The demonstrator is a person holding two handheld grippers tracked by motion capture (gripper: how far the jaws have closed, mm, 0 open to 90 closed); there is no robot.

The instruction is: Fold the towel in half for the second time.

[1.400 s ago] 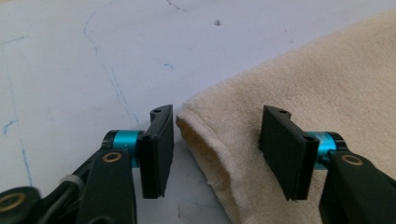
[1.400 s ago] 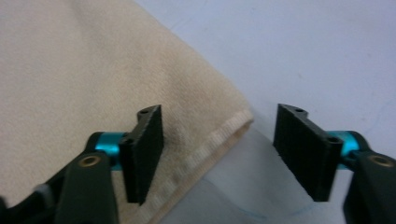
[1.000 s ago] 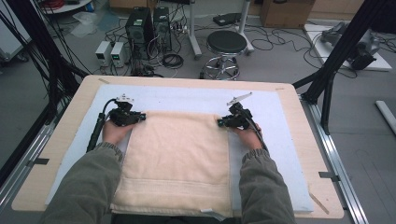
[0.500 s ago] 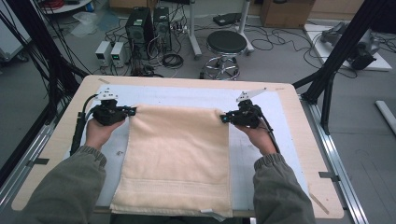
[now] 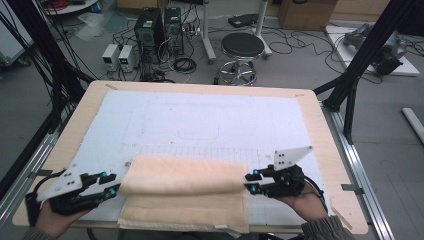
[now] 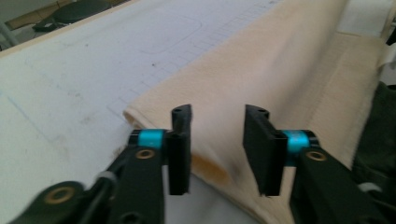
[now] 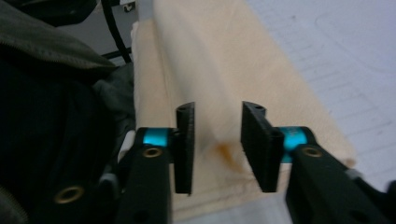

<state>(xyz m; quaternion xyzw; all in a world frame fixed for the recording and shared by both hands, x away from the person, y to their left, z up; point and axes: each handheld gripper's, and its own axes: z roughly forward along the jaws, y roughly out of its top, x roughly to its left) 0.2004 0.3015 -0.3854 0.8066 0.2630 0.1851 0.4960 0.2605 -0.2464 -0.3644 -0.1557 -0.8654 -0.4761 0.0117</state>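
Beige towel [image 5: 184,192] folded over on itself, lying on the white mat [image 5: 200,125] at the near edge of the wooden table [image 5: 320,130], upper layer doubled back toward the near side with its rounded fold facing the far side of the table. Left gripper [image 5: 114,184] just off the towel's left end, held in a hand at the near left corner, jaws pointing toward the towel. Seen in the left gripper view, left gripper [image 6: 217,144] partly open after just spreading, pads apart and gripping nothing, the towel [image 6: 289,79] lying beyond and below the gap, a small orange stain on the cloth near the tips. Right gripper [image 5: 251,181] just off the towel's right end, held in the other hand, grey plate on top. Seen in the right gripper view, right gripper [image 7: 217,144] likewise partly open after just spreading, nothing clamped, towel [image 7: 219,70] stretching away past the gap, dark sleeve [image 7: 51,116] to the towel's left.
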